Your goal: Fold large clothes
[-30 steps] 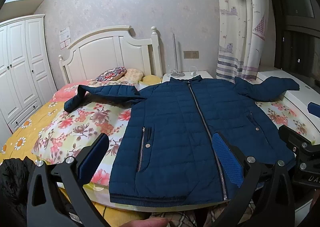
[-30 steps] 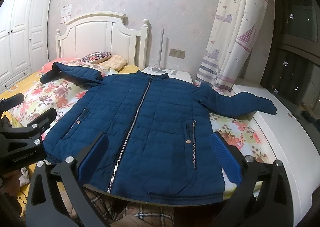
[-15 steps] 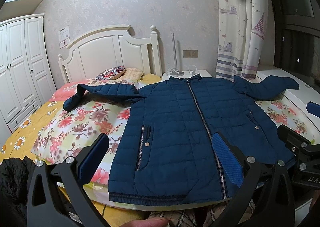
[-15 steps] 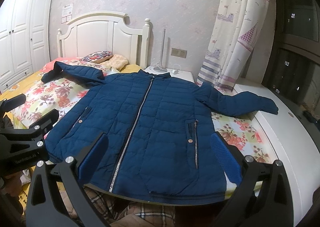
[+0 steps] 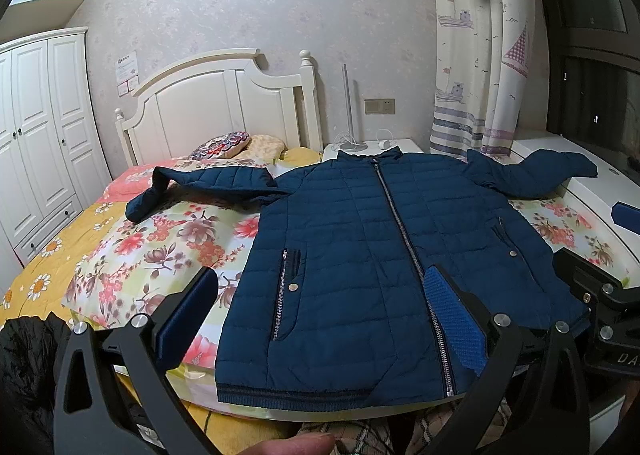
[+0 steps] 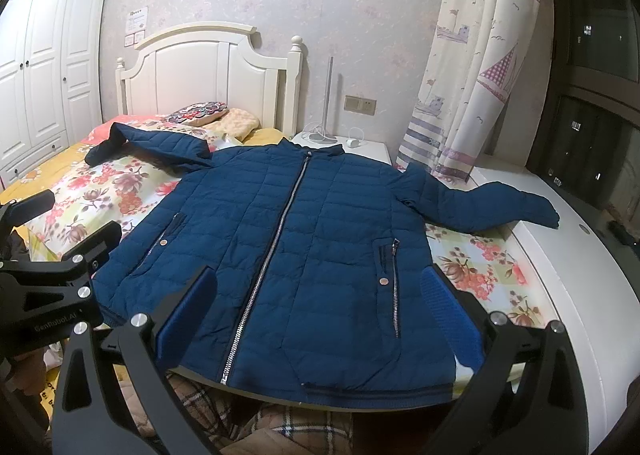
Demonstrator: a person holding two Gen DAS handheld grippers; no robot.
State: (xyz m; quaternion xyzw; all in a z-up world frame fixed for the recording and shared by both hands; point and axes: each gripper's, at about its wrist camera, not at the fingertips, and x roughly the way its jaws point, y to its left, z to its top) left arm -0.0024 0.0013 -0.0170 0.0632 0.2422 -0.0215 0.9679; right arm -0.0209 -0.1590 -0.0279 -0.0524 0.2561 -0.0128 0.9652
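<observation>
We're in a home bedroom — a bed (image 5: 120, 255) w/ floral sheets, a white headboard (image 5: 216, 103) and pillows (image 5: 236, 143) at its head. White wardrobe (image 5: 36, 135) along the left wall, nightstand (image 5: 372, 145) next to the bed w/ a lamp (image 5: 347, 111) on it. Curtain (image 6: 472, 75) w/ a sailboat print hangs by a dark window (image 6: 592, 95) — wallpaper (image 5: 260, 7) has a faint floral pattern, wall socket (image 5: 379, 106) above the nightstand.
</observation>
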